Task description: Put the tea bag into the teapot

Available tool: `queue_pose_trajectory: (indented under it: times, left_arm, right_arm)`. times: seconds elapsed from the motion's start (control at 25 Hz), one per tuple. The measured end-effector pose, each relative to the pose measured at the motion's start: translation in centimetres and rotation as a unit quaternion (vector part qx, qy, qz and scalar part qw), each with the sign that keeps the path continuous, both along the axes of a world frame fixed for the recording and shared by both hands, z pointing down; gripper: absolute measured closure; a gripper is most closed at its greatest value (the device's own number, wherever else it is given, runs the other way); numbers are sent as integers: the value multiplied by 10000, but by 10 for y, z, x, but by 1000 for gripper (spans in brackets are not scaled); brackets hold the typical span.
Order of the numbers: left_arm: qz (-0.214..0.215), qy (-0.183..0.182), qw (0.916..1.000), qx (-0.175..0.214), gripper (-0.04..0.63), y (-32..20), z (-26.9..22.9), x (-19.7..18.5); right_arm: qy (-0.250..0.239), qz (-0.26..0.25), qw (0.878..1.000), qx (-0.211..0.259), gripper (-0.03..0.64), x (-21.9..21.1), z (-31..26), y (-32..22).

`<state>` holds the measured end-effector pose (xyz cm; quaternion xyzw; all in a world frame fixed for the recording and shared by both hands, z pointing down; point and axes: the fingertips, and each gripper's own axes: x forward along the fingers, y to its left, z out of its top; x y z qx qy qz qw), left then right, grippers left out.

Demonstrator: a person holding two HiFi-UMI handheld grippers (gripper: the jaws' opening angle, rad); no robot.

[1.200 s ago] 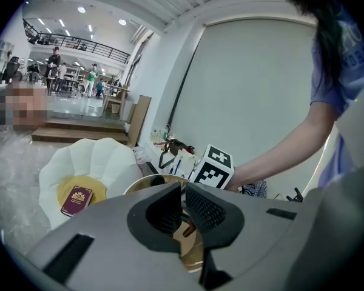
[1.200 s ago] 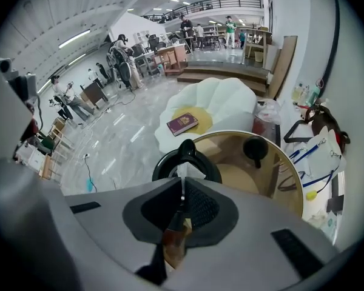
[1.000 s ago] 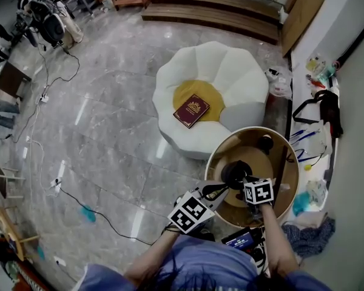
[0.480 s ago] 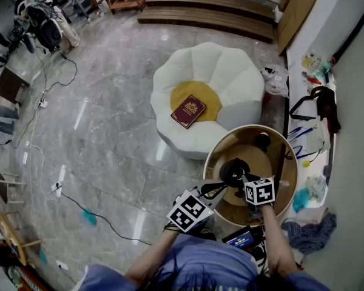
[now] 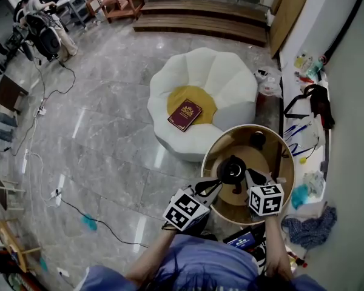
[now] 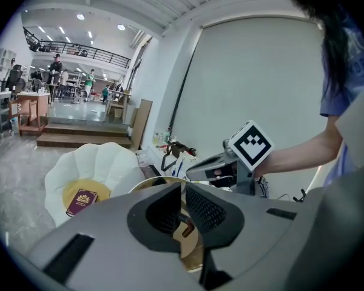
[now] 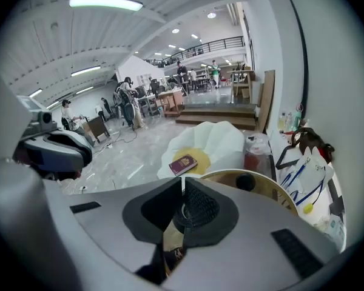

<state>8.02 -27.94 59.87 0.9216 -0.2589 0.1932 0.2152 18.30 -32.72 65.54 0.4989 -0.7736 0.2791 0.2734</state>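
Observation:
A black teapot (image 5: pixel 231 170) stands on the round wooden table (image 5: pixel 210 156) just in front of me. My left gripper (image 5: pixel 215 185) points at the pot from the near left, its tips close beside it and its jaws shut. My right gripper (image 5: pixel 250 176) sits to the near right of the pot, a little apart from it, also shut. In the right gripper view only a thin pale sliver shows between the closed jaws of the right gripper (image 7: pixel 182 190). I cannot make out the tea bag in any view. The left gripper view shows the left gripper (image 6: pixel 183 190) shut, with the right gripper's marker cube (image 6: pixel 250 145) ahead.
A small black round piece (image 5: pixel 257 139) lies at the table's far side. A white flower-shaped pouf (image 5: pixel 230 86) holding a maroon book (image 5: pixel 185 114) stands just beyond the table. A cluttered white shelf (image 5: pixel 303 132) runs along the right wall. Cables (image 5: pixel 73 202) cross the floor at left.
My right gripper has drawn back from over the teapot, toward me and to the right. The left gripper has stayed beside the pot.

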Motion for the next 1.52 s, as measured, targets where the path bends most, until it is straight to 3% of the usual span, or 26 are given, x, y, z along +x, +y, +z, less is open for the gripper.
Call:
queue_pose_trajectory:
  times: [0.36, 0.76, 1.2, 1.52]
  left_arm:
    - [-113, 52, 9998, 139, 575, 23, -21, -4]
    - [339, 56, 9989, 318, 575, 83, -43, 16]
    - [587, 28, 9968, 550, 575, 153, -68, 27]
    - [812, -207, 9951, 518, 575, 224, -62, 30]
  right_arm:
    - [-445, 181, 9958, 780, 595, -2, -83, 42]
    - [-235, 376, 9890, 1411, 595, 3, -132, 113]
    - [-168, 507, 9857, 1599, 595, 9, -149, 198]
    - [-104, 670, 9835, 1675, 595, 10, -150, 259]
